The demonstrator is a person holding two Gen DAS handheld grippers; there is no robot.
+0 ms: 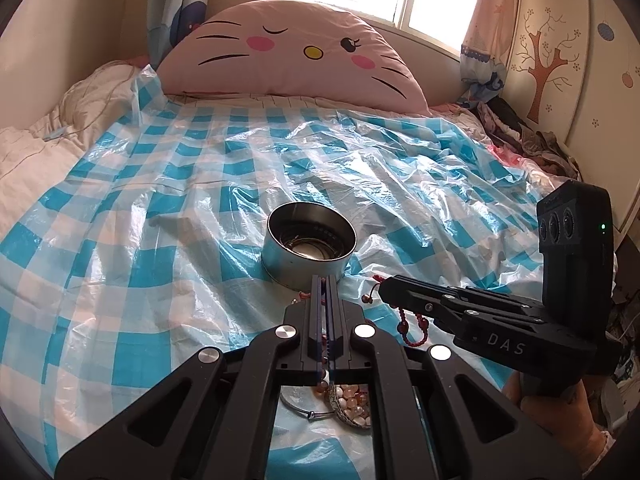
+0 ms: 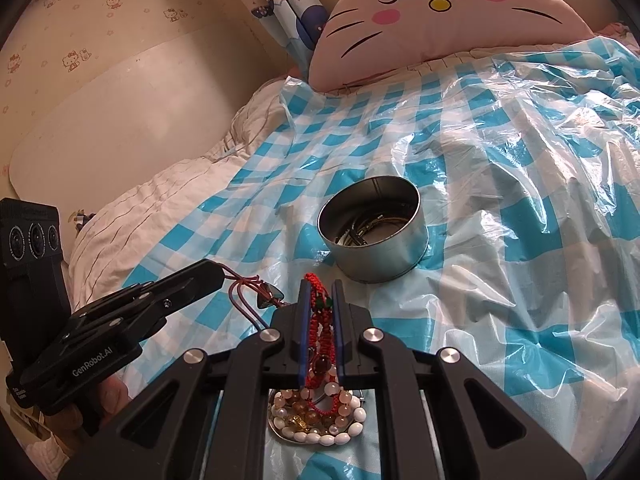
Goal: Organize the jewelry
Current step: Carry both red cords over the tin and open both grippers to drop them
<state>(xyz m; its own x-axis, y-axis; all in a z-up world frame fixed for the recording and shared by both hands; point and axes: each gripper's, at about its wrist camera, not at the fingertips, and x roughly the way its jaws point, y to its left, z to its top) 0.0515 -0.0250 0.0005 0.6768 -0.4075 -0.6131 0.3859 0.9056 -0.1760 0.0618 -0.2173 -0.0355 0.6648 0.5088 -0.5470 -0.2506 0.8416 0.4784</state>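
Observation:
A round metal tin (image 1: 308, 246) stands on the checked plastic sheet, with bangles inside; it also shows in the right wrist view (image 2: 374, 228). My left gripper (image 1: 323, 280) is shut on a thin cord necklace (image 2: 248, 292) with a dark pendant, just short of the tin. My right gripper (image 2: 320, 286) is shut on a red braided bracelet (image 2: 320, 320) with beads, seen hanging from it in the left wrist view (image 1: 412, 326). Under both grippers lies a small dish of bead bracelets (image 2: 316, 420).
The blue-and-white plastic sheet (image 1: 160, 200) covers a bed. A pink cat-face pillow (image 1: 292, 52) leans at the head. A white quilt (image 2: 152, 216) lies to the left, dark clothes (image 1: 528, 136) at the right edge.

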